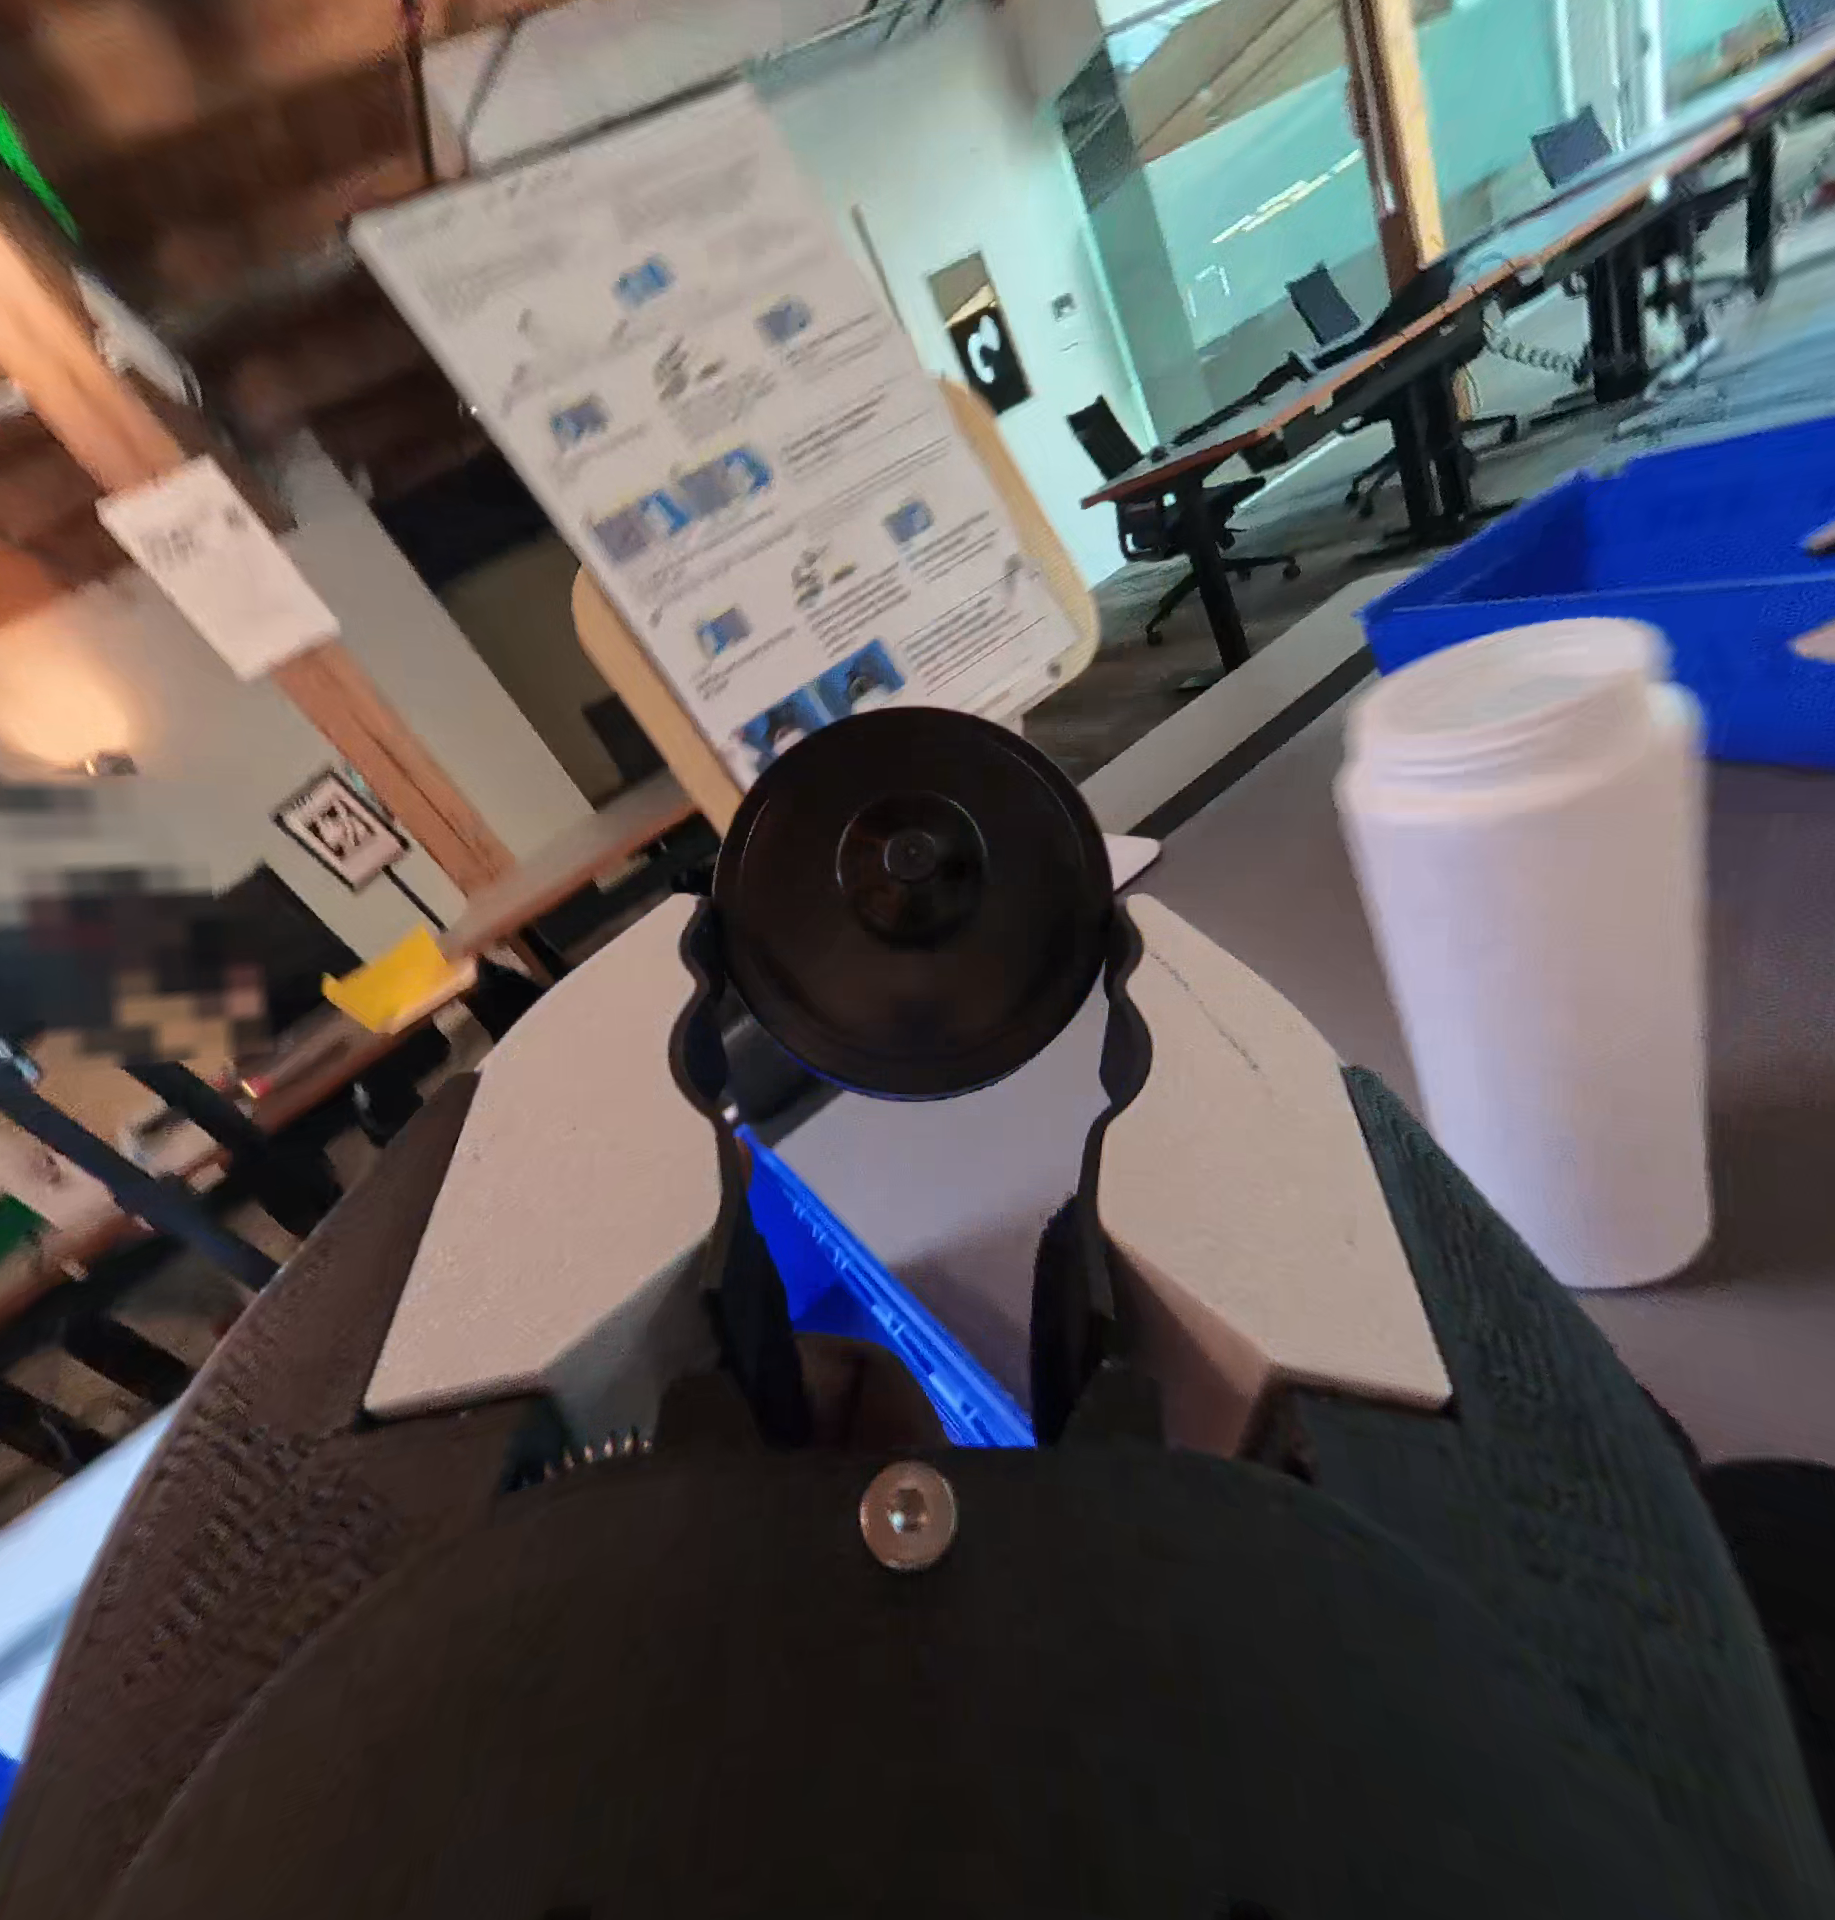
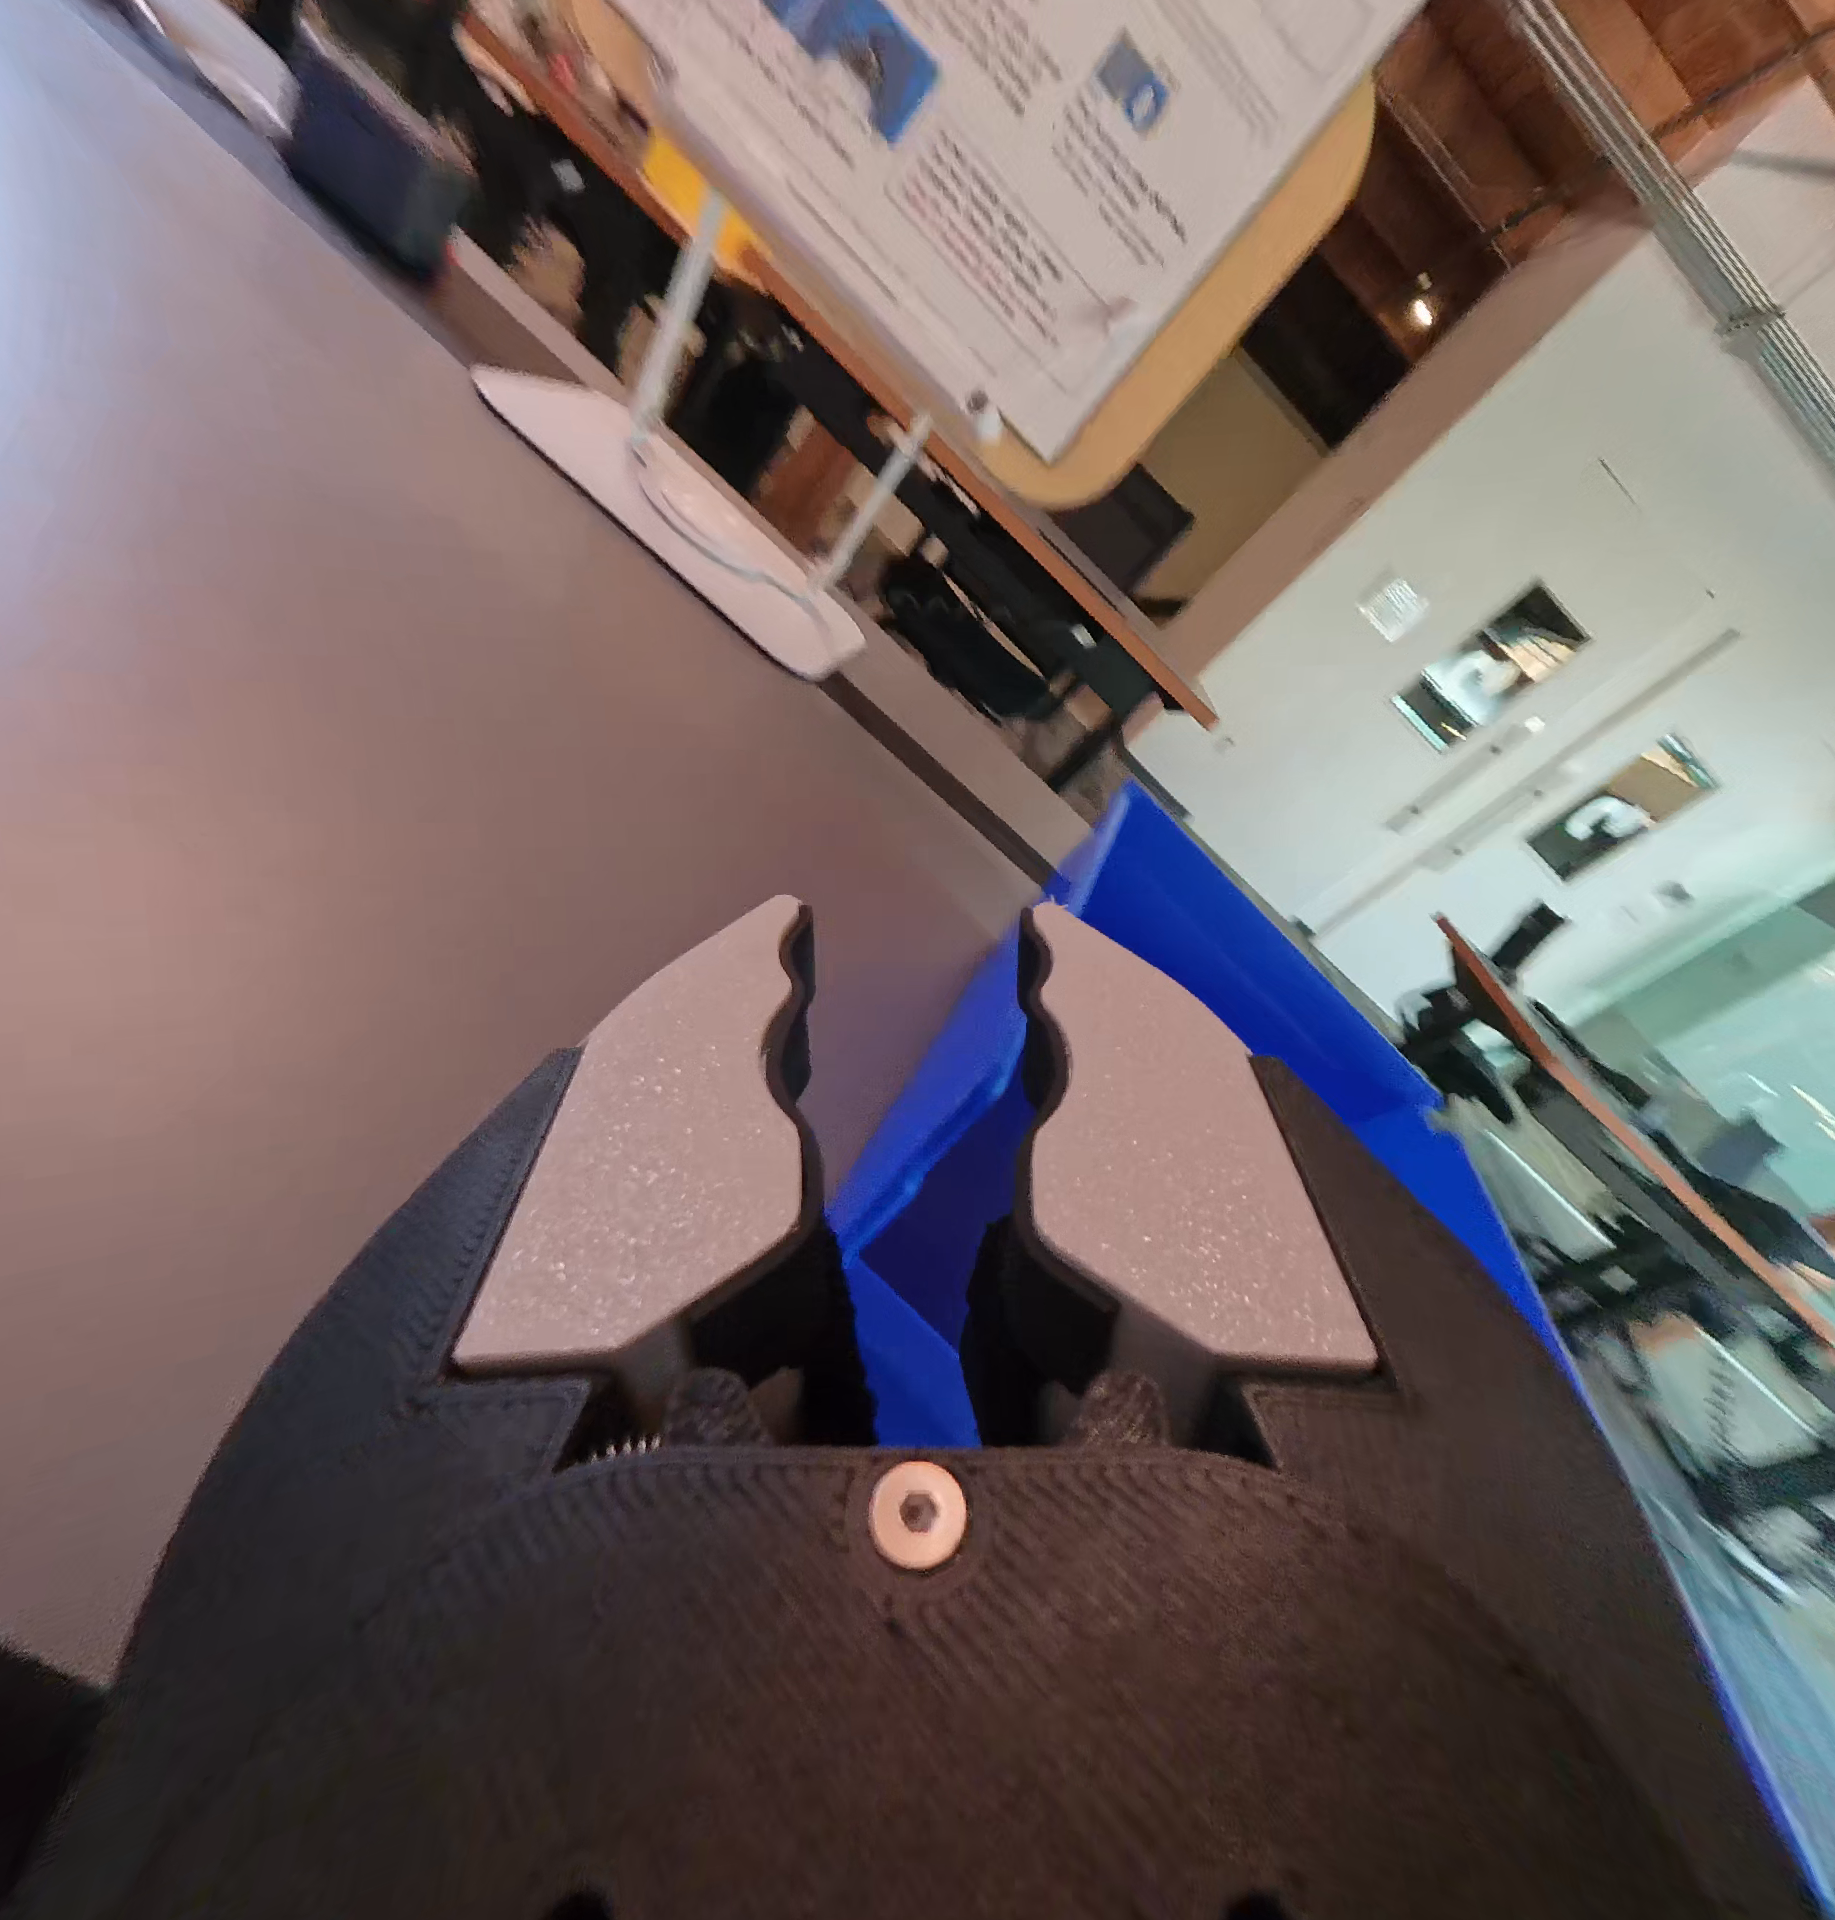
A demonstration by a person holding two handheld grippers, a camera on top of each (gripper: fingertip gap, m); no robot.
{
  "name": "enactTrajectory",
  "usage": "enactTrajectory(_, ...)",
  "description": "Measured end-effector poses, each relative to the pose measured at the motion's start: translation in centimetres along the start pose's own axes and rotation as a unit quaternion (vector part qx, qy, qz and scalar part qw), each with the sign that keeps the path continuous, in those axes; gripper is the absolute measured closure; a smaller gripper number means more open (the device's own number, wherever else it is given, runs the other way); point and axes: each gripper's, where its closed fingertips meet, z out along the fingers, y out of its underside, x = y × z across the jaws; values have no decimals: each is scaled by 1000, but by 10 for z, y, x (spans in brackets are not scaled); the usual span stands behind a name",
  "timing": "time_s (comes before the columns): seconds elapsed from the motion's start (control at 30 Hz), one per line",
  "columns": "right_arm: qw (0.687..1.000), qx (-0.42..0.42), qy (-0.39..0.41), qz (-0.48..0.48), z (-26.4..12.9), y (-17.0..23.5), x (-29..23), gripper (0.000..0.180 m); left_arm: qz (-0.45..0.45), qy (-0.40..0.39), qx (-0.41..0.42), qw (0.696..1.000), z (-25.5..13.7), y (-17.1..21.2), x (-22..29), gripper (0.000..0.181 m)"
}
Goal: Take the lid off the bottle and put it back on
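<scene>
- Left wrist view: we've got the left gripper (image 1: 911,914) clamped on the lid (image 1: 911,902), a round, glossy black disc with a raised hub at its centre, pinched at its rim between the scalloped black pads.
- A thin blue edge peeks out under the lid; we can't tell what it belongs to.
- The fingers (image 1: 580,1174) are flat, matte grey plates set in a ridged black printed body, one silver hex screw in the middle.
- The bottle (image 1: 1526,956) stands upright on the grey bench (image 1: 1786,1299) to the right, well apart from the lid: white, smooth, cylindrical, its threaded neck uncovered. It's motion-blurred, so the threads are soft.
- A blue bin (image 1: 1619,613) sits just behind the bottle, cut off by the right edge; another blue piece shows between the fingers, mostly hidden.
- The white instruction board (image 1: 726,416) behind is too blurred to make out; a mosaic patch covers the far left.
- Right wrist view: the frame is steeply tilted. We see the right gripper (image 2: 915,940) partly open, a narrow gap between its wavy-edged pads, nothing held.
- Same speckled grey fingers (image 2: 674,1153), same ribbed black shell.
- Through the gap, smooth grey bench (image 2: 269,831) and the blue bin (image 2: 1183,935), its far side hidden by the gripper.
- The board's white stand (image 2: 705,520) rests on the bench; neither bottle nor lid shows here.
</scene>
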Motion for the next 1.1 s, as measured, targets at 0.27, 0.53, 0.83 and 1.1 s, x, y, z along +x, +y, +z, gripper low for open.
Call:
enactTrajectory(0.27,948,243,-201,47,-62,-152,-67,147,319,8,-104,942,3,-9,117,110)
enactTrajectory(0.53,905,311,-289,-43,-100,-230,-146,149,376,90,-101,916,15,-20,177,110)
enactTrajectory(0.83,919,295,-258,-54,-87,-225,-141,158,255,133,-32,957,18,-34,190,100)
enactTrajectory(1.1,903,309,-268,131,-87,-209,-68,158,-183,135,-51,972,57,15,158,36)
